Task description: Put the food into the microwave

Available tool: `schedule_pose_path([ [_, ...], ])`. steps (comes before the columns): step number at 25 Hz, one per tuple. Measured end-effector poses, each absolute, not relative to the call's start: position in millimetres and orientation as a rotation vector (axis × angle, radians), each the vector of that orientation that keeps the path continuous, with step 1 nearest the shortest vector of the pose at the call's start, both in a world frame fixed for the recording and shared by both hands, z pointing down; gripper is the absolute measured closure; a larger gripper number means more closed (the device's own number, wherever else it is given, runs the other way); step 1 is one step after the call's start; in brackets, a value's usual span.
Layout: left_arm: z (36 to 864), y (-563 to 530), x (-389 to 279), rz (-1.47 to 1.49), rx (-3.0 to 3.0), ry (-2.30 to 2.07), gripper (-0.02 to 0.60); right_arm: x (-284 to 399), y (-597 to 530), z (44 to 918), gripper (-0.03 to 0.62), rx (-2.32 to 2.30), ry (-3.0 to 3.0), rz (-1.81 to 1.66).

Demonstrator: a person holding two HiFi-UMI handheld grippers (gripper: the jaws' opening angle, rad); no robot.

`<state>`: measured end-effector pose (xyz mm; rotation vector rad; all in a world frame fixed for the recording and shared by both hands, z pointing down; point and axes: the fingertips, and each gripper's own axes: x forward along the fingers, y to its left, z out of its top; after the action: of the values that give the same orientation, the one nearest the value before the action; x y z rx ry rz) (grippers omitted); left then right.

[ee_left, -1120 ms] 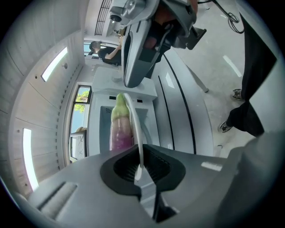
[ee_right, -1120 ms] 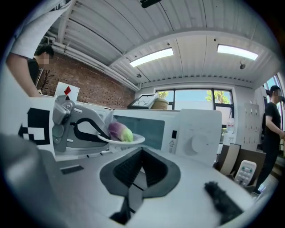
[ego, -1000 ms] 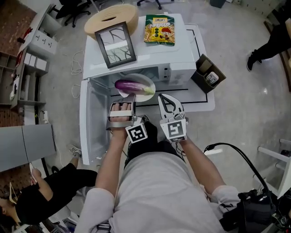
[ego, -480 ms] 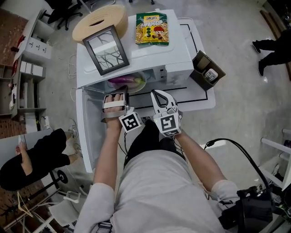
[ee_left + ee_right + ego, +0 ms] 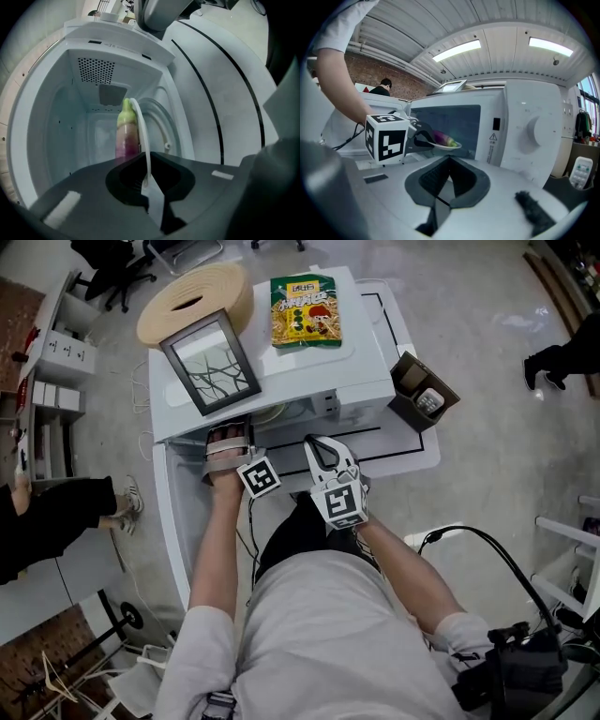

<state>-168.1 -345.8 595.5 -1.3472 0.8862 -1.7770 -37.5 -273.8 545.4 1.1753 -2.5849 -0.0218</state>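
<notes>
The eggplant [image 5: 125, 133] lies on a white plate [image 5: 142, 140], straight ahead of my left gripper [image 5: 145, 180]. Both are already inside the chamber of the microwave [image 5: 56, 126].

Only the left gripper view looks into the chamber. It shows the plate edge-on, and the back wall with its small vent holes is beyond the eggplant and apart from it. The right gripper view shows the same thing from the side: the plate [image 5: 451, 146] is in the open front with the eggplant [image 5: 442, 138] on it, and the left gripper [image 5: 419, 137] is at its near rim. In the head view the top of the microwave [image 5: 281, 381] covers the eggplant, and the left gripper [image 5: 230, 442] reaches under it.

My left gripper is narrow, and its jaws pinch the rim of the plate. My right gripper [image 5: 449, 158] has its jaws together with nothing between them. It is outside the microwave, on the right of the left gripper, and the knob panel is ahead of it.

There is free space between the plate and the chamber walls. The open door [image 5: 173, 512] stands out on the left of my left gripper.
</notes>
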Motion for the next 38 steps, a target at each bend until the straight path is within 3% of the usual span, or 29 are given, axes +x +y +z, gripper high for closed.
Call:
schedule_pose_path([
  [30,629.2,-388.7,-163.9,-1.795,-1.492,0.725,0.543,-37.9,-291.1,546.9,0.585,1.23,-2.581,0.047],
  [38,634.5,-370.1,-180.3,-1.99,-1.744,0.606,0.482,-52.4,-280.3,539.5,0.585,1.167,-2.621,0.044],
])
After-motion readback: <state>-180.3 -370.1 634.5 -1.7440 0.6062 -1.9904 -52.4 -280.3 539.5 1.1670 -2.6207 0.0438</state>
